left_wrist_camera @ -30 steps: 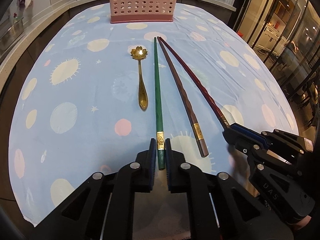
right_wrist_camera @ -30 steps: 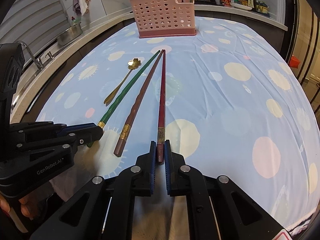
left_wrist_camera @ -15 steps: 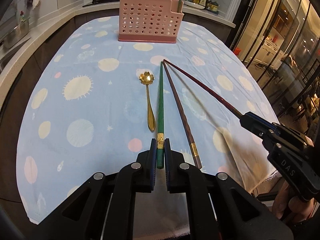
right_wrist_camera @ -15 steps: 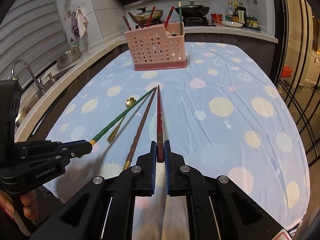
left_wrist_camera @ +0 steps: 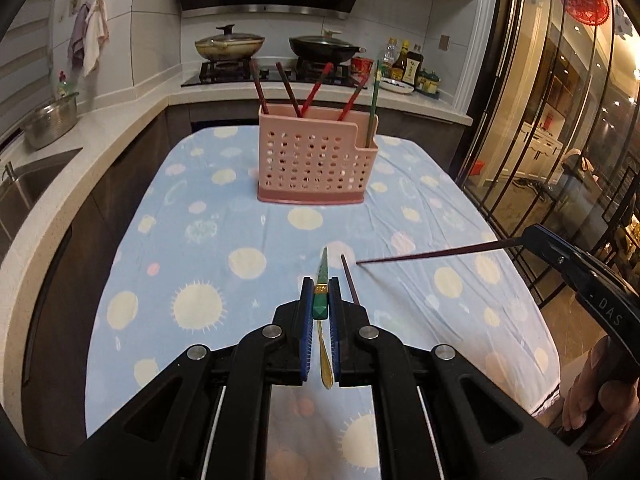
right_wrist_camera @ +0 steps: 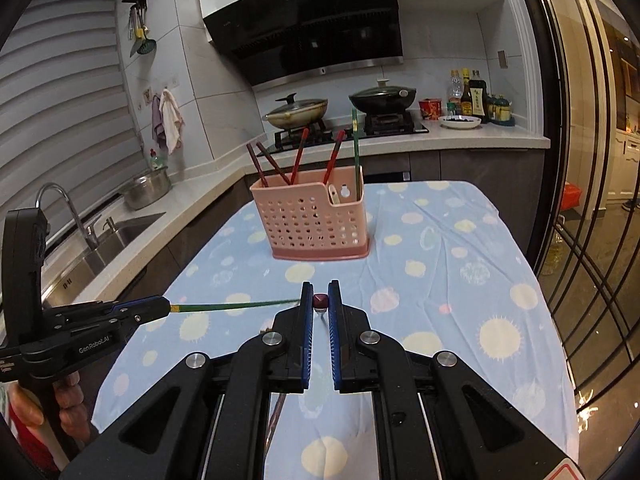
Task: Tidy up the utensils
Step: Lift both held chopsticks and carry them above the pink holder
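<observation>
Left gripper (left_wrist_camera: 320,304) is clamped on the green chopstick (left_wrist_camera: 322,280), right gripper (right_wrist_camera: 319,304) on the red chopstick (right_wrist_camera: 320,301), both lifted over the table's near edge; keep tips down and level, then lower into the holder (left_wrist_camera: 316,160) at the far edge

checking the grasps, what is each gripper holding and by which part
The left gripper is shut on the green chopstick at its thick end. The right gripper is shut on the dark red chopstick, also at its thick end.
</observation>
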`<state>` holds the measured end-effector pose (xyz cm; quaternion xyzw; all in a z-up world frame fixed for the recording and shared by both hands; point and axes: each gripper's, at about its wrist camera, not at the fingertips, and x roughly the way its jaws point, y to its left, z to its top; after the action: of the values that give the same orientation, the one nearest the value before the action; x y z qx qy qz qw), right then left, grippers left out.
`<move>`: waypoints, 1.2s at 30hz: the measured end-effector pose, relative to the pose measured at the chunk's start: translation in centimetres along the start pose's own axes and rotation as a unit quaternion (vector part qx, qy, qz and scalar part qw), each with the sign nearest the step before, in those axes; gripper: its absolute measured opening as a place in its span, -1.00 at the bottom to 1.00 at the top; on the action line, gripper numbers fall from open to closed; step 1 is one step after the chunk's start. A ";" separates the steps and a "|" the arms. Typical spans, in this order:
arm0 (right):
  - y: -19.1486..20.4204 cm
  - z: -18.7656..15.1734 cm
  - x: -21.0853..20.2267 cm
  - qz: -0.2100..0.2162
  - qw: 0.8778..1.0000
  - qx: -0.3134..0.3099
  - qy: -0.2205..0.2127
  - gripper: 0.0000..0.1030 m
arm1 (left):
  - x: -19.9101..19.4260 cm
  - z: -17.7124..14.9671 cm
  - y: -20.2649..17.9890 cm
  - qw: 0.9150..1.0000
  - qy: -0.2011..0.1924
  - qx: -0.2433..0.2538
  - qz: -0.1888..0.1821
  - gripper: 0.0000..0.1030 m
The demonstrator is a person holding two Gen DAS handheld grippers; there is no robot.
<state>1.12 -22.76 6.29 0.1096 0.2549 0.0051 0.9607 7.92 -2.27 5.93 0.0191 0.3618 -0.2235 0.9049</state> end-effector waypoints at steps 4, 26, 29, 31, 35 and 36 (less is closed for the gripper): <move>0.2 2.1 0.4 0.002 1.000 -0.008 -0.020 -0.87 | -0.4 2.4 0.3 1.000 -0.024 0.004 0.003 -0.86; 0.2 10.8 4.0 0.020 0.997 -0.007 -0.080 -0.87 | 0.8 12.5 2.2 0.996 -0.089 0.004 0.023 -0.86; -0.1 12.8 4.4 0.020 0.996 -0.004 -0.092 -0.87 | 0.4 14.0 2.3 0.994 -0.104 0.003 0.024 -0.86; -0.2 14.0 4.8 0.018 0.995 -0.004 -0.101 -0.87 | 0.1 15.1 2.3 0.993 -0.114 0.002 0.024 -0.86; -0.3 16.8 5.8 0.019 0.993 -0.003 -0.113 -0.86 | -0.3 17.8 2.3 0.990 -0.135 0.001 0.024 -0.86; -0.3 17.6 6.1 0.019 0.993 -0.003 -0.116 -0.87 | -0.4 18.5 2.3 0.990 -0.141 0.001 0.024 -0.86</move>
<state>15.06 -26.28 18.10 0.1111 0.1400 0.0119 0.9838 20.55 -3.64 19.53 -0.0027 0.2300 -0.2030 0.9518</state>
